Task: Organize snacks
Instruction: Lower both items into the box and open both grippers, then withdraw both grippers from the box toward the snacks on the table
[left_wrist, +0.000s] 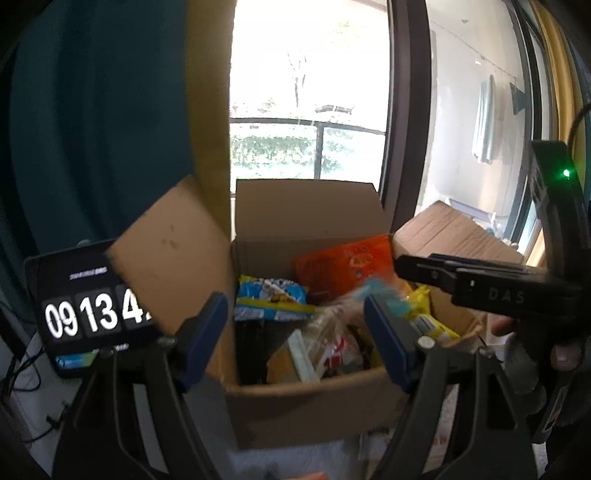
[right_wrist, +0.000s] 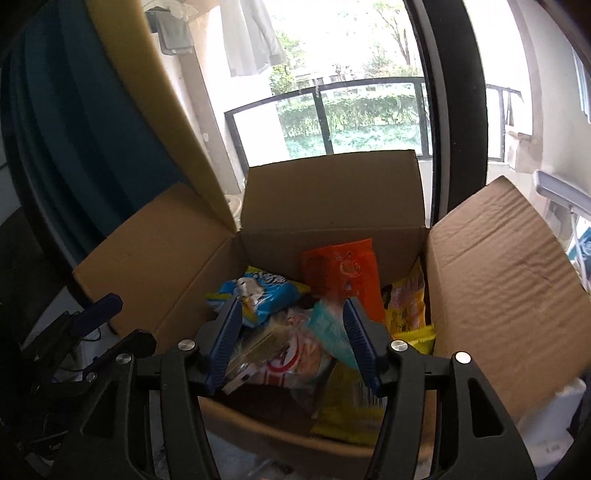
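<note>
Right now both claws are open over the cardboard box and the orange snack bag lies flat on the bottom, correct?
Not quite. The orange snack bag stands upright against the back wall of the cardboard box, as the right wrist view shows. Left claw and right claw are indeed open over it.

A tablet (left_wrist: 79, 310) stands at the left showing a clock that reads 09 13, the last digits hidden. Behind it hangs a dark teal curtain (left_wrist: 92, 122). Outside the window, a balcony railing (right_wrist: 332, 92) and what looks like hanging laundry (right_wrist: 253, 35).
</note>
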